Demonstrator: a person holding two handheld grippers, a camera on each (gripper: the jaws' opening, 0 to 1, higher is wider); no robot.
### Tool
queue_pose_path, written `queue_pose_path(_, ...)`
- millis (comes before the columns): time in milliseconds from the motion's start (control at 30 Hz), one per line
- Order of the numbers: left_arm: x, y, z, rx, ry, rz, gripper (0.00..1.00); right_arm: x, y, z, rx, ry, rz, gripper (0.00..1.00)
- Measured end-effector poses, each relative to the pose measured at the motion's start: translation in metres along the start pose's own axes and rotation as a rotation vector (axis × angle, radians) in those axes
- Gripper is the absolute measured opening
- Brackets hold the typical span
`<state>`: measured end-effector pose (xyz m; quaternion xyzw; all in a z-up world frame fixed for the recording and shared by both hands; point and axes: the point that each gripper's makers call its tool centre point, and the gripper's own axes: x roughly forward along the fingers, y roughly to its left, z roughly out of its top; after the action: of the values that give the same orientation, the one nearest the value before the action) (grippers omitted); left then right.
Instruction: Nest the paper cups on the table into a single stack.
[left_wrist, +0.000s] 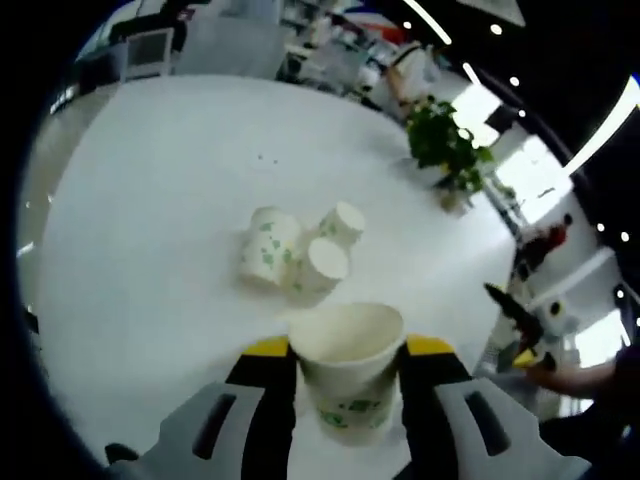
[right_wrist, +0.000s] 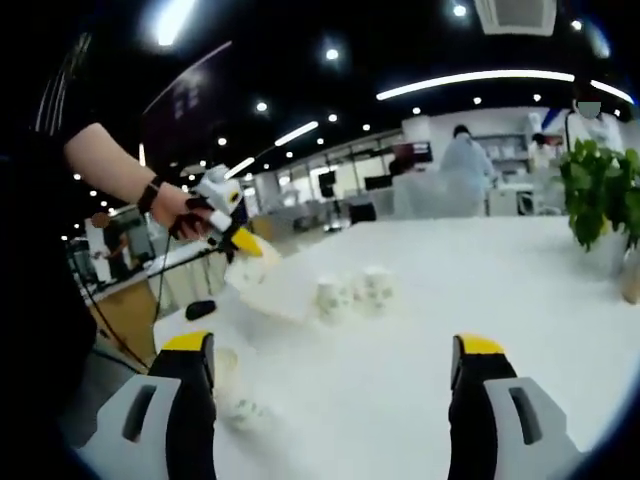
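— Nearest the lens? — Left gripper (left_wrist: 348, 352) clenched on an upright paper cup (left_wrist: 349, 368) above the white table (left_wrist: 150, 200).
— And the rest? — Three cups (left_wrist: 297, 249) clustered mid-table; right gripper (right_wrist: 330, 352) gapes, holding nothing.

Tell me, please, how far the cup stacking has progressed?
No finished stack is visible. In hand: the left claw grips one paper cup. Left: about three loose cups lie tipped together on the table, and the right claw is open, holding nothing.
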<state>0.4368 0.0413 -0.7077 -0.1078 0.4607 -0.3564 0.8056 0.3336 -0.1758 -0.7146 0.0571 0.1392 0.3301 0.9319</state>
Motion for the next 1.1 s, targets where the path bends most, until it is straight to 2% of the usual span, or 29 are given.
queue_pose_path(167, -0.009, -0.017, 0.008, 0.031, -0.048, -0.043, 0.38, -0.001, -0.001, 0.005, -0.012, -0.003, 0.0, 0.97)
queue_pose_path(300, -0.016, -0.031, 0.01, 0.037, -0.059, -0.069, 0.38, 0.0, -0.002, 0.007, -0.018, 0.002, 0.002, 0.97)
queue_pose_path(400, -0.022, -0.048, 0.015, 0.062, -0.104, -0.112, 0.38, 0.0, -0.003, 0.007, -0.024, 0.005, 0.006, 0.97)
queue_pose_path(467, -0.025, -0.054, 0.012, 0.066, -0.112, -0.119, 0.38, 0.001, -0.002, 0.008, -0.028, 0.008, 0.007, 0.97)
queue_pose_path(567, -0.027, -0.071, 0.015, 0.079, -0.175, -0.186, 0.39, 0.001, -0.002, 0.008, -0.028, 0.01, 0.009, 0.97)
queue_pose_path(667, -0.03, -0.084, 0.008, 0.117, -0.195, -0.225, 0.39, 0.001, 0.0, 0.009, -0.032, 0.011, 0.008, 0.96)
queue_pose_path(700, -0.03, -0.085, 0.006, 0.118, -0.191, -0.222, 0.39, 0.001, 0.0, 0.01, -0.036, 0.007, 0.007, 0.95)
queue_pose_path(733, -0.032, -0.089, 0.007, 0.137, -0.215, -0.238, 0.39, 0.001, 0.0, 0.01, -0.039, 0.008, 0.008, 0.95)
queue_pose_path(833, -0.036, -0.091, 0.006, 0.133, -0.235, -0.25, 0.39, 0.001, 0.002, 0.008, -0.036, 0.014, 0.012, 0.95)
queue_pose_path(1100, -0.047, -0.107, 0.002, 0.203, -0.335, -0.311, 0.39, 0.001, 0.004, 0.003, -0.026, 0.023, 0.012, 0.95)
